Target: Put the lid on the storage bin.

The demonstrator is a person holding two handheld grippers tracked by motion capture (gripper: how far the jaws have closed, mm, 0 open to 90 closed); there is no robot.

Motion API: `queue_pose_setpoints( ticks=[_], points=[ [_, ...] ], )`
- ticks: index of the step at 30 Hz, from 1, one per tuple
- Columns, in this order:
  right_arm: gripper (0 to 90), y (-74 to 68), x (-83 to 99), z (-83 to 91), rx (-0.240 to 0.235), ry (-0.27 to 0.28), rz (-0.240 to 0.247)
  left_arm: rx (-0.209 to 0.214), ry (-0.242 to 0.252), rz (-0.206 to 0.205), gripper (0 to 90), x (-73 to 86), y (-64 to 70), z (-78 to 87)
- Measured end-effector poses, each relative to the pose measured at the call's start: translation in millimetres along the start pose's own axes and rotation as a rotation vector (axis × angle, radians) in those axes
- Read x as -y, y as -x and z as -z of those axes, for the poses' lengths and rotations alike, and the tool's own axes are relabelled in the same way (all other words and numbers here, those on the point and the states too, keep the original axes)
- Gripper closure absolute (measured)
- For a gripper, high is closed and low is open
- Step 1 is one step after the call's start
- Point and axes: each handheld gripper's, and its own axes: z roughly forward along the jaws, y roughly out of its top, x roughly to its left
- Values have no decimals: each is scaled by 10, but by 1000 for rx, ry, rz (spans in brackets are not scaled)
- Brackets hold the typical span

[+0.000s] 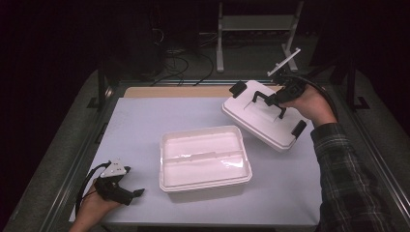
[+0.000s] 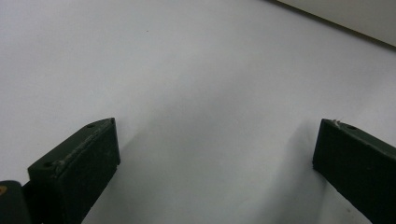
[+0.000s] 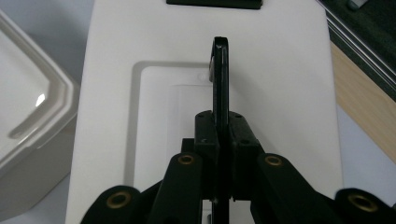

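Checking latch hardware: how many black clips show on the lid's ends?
2. One black clip sits at the far end of the lid, one clip at its near end. The right gripper grips the handle; others could be hidden.

glossy white plastic box [image 1: 205, 157], matt white lid [image 1: 261, 116] with black plastic handle [image 3: 220, 79]

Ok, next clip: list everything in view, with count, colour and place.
open white plastic box: one, white, table centre, divided inside.
white plastic lid with black handle and black clips: one, tilted, held up at far right by its handle.
table with pale grey mat: one, wooden edge at the far side.
metal stand: one, light grey, beyond the table.
left gripper: black, fingers open, near left corner.
right gripper: black, shut on the lid's handle.
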Motion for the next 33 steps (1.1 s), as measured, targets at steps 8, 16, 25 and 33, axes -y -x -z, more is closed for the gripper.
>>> queue_pose_setpoints(
  ticks=[8,16,25,33],
  points=[
    [844,-90,-47,271,-39,35,36,0,0,-1,0,0,-1,0],
    [844,-305,-127,365,-98,57,119,-1,0,-1,0,0,-1,0],
    [844,-616,-276,313,-174,60,224,0,-1,-1,0,0,-1,1],
    [844,-883,-416,261,-227,73,300,-1,-1,-2,0,1,-2,1]
  ],
)
